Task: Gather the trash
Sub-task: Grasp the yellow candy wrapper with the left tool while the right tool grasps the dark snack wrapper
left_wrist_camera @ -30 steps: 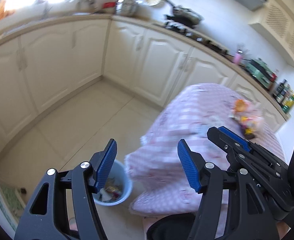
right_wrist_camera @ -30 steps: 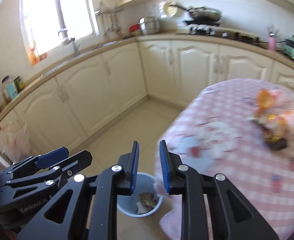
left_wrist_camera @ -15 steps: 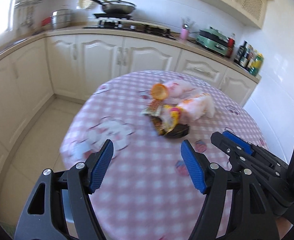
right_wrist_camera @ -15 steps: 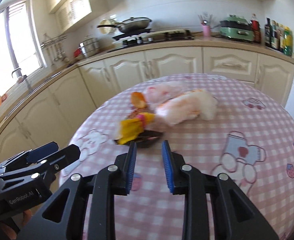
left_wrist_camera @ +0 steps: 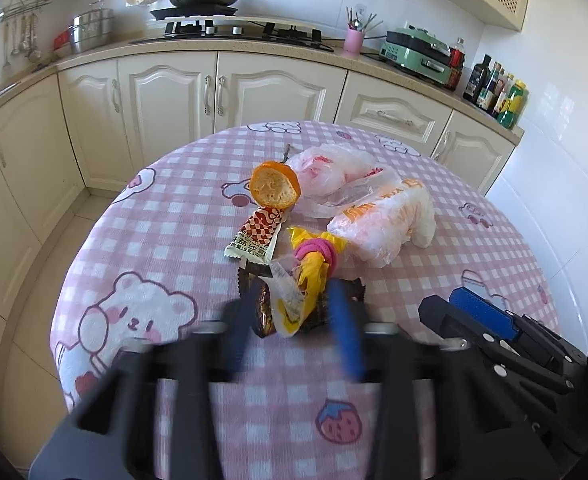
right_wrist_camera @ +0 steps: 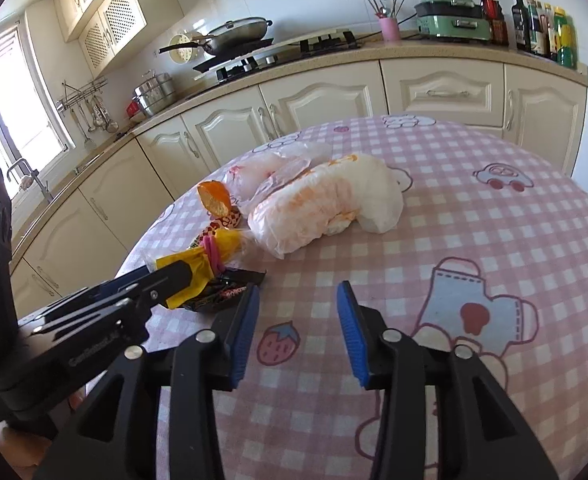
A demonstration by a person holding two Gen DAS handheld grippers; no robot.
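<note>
The left gripper is closing, its blurred fingers on either side of the yellow wrapper and the dark wrapper beneath it; whether the pads already press on them cannot be told through the blur. From those jaws outward, a pink hair tie rings the yellow wrapper at about twelve o'clock, a red checked sachet lies at eleven o'clock, a hollow orange peel sits beyond it, and two crumpled plastic bags lie at one o'clock, all gathered near the middle of the round table with its pink checked cloth. The right gripper is opening with nothing between its blue pads, only bare cloth, and the bags lie at twelve o'clock from it. All this rubbish looks light and limp: the wrappers should crush flat in a pinch and may be slick, so a bite on a bunched fold near the hair tie seems safest; the bags will want taking at a gathered pleat, and the peel, stiffer but brittle, at its rim. The left view shows the pile from above and the sachet's printing clearly. The right view shows the same pile side-on, with the left tool's finger lying across the yellow wrapper, and also a window and sink tap at ten o'clock that the left view lacks.
</note>
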